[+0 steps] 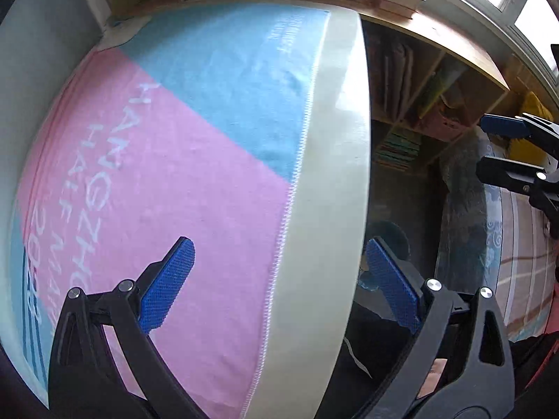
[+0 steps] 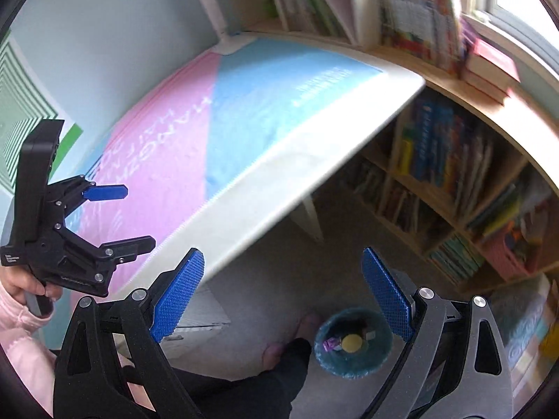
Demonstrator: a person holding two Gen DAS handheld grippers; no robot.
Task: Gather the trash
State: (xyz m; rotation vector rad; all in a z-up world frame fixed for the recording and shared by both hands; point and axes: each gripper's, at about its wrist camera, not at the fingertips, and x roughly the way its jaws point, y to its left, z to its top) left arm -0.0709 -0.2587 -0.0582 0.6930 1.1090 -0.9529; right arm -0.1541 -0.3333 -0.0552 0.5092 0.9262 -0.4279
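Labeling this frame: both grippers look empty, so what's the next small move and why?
Probably pull both grippers back and end the collection. The left gripper and right gripper are open and empty, no trash shows on the towel, and the bin on the floor already holds wrappers and a yellow piece.

I see the bin (image 2: 353, 344) on the floor below the surface's near edge, a small round teal one with a fuzzy rim, standing upright and open at the top. Inside it lies a purple wrapper (image 2: 330, 344) at the left, a round yellow piece (image 2: 350, 343) in the middle, and a pale scrap (image 2: 369, 335) to the right, all close together; whether they touch I cannot tell. From my left camera the bin (image 1: 387, 241) shows only as a dark teal blur past the surface's edge.
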